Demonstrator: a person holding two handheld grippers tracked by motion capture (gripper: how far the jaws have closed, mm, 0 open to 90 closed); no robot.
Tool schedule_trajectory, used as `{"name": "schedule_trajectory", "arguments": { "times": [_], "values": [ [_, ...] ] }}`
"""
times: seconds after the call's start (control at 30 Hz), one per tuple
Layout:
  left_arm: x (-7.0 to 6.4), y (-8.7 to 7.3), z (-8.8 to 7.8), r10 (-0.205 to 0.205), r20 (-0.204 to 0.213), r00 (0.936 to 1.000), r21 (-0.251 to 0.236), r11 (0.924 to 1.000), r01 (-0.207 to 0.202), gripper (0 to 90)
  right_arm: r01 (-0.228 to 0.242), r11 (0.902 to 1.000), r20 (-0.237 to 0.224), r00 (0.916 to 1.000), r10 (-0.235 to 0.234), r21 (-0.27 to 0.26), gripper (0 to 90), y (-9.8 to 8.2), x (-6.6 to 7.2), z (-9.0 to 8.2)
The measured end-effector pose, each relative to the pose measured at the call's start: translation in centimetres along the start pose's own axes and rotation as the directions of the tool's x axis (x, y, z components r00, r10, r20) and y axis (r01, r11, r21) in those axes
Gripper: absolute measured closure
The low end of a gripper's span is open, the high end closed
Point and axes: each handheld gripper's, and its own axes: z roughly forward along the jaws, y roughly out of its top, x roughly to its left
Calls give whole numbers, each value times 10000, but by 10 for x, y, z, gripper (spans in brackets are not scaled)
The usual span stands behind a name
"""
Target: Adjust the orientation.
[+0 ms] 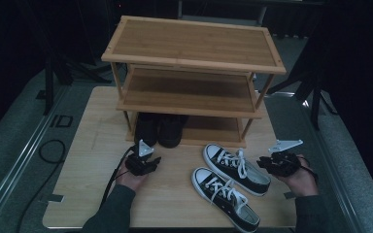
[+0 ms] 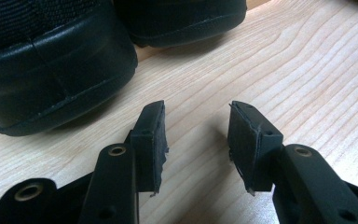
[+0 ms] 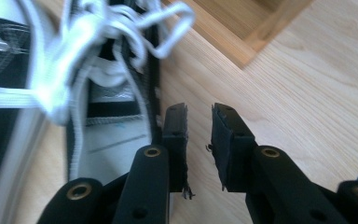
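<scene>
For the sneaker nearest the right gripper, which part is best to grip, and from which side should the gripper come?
Probably the heel collar of the sneaker. It lies flat on its sole with the heel end toward the right gripper, and its opening faces up, so the thin upright wall can fit between the jaws. Come from the heel side, one jaw inside the opening and one outside, away from the loose white laces.

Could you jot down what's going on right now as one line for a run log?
left gripper: open, near black shoes | right gripper: open, nothing between jaws, beside sneaker | rack: upper shelves bare
</scene>
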Motion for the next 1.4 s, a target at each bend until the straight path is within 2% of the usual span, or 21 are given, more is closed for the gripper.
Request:
{"name": "schedule_trajectory", "arguments": {
  "times": [0.13, 0.4, 0.6, 0.77, 0.97, 1.13, 1.27, 1.4],
  "values": [
    [1, 0, 0, -74, 48, 10000, 4, 10000, 74, 565, 244, 9994, -115, 9996, -242, 227, 768, 6, 7, -5],
    [2, 0, 0, -145, 102, 9998, 34, 9999, 144, 561, 1102, 9920, -340, 9935, -1083, 611, 741, 18, 20, -6],
    [3, 0, 0, -215, 139, 9997, 42, 9998, 214, 558, 1550, 9790, -263, 9879, -1529, 1323, 711, 23, 25, 8],
    [3, 0, 0, -212, 140, 9997, 52, 9998, 212, 556, 1630, 9744, -369, 9866, -1592, 1547, 713, 27, 24, 21],
    [3, 0, 0, -221, 140, 9997, 43, 9997, 221, 557, 1982, 9633, -558, 9800, -1912, 1811, 693, 35, 26, 34],
    [3, 0, 0, -224, 144, 9996, 46, 9997, 223, 556, 2206, 9570, -815, 9746, -2086, 1883, 767, 39, 26, 40],
    [3, 0, 0, -229, 145, 9996, 44, 9997, 228, 556, 2444, 9477, -747, 9694, -2338, 2051, 812, 40, 26, 43],
    [3, 0, 0, -233, 149, 9996, 41, 9997, 232, 557, 2629, 9437, -798, 9645, -2517, 2006, 868, 40, 25, 44]
  ]
}}
